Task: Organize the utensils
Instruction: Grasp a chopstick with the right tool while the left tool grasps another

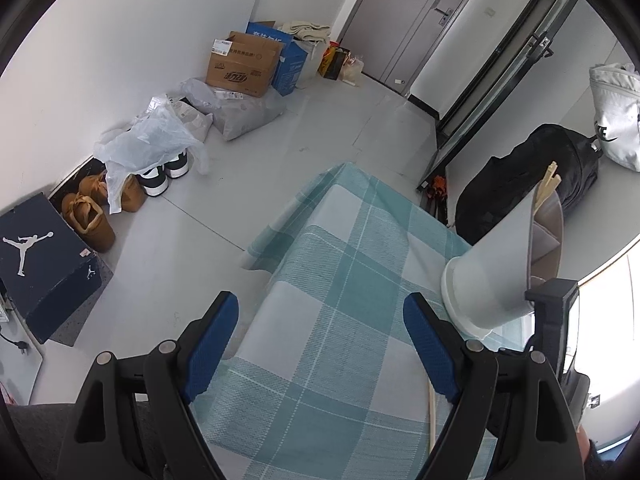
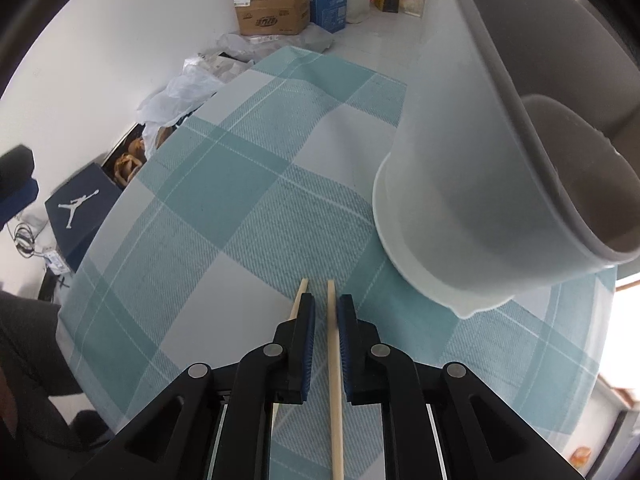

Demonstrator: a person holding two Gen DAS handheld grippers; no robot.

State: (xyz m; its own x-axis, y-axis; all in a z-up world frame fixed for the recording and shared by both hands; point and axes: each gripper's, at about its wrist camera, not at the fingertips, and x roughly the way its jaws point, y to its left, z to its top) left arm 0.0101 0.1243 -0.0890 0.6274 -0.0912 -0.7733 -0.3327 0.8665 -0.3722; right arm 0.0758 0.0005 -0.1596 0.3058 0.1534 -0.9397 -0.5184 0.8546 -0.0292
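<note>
A grey-white utensil holder [image 2: 472,184] stands on the teal plaid tablecloth [image 2: 248,208] at the right, with inner compartments. It also shows in the left wrist view [image 1: 496,264], with two chopstick tips [image 1: 547,184] sticking out of it. My right gripper [image 2: 326,312] is low over the cloth, narrowly parted around one wooden chopstick [image 2: 335,380] that lies between its pads; a second chopstick [image 2: 298,300] lies just outside the left finger. My left gripper [image 1: 320,332] is open and empty above the table's left side. A chopstick [image 1: 431,412] shows by its right finger.
The table's left edge drops to a grey floor. Cardboard boxes [image 1: 244,62], plastic bags [image 1: 152,140], shoes and a dark shoe box [image 1: 44,264] line the wall. A black bag [image 1: 532,184] and a white bag [image 1: 616,116] sit to the right.
</note>
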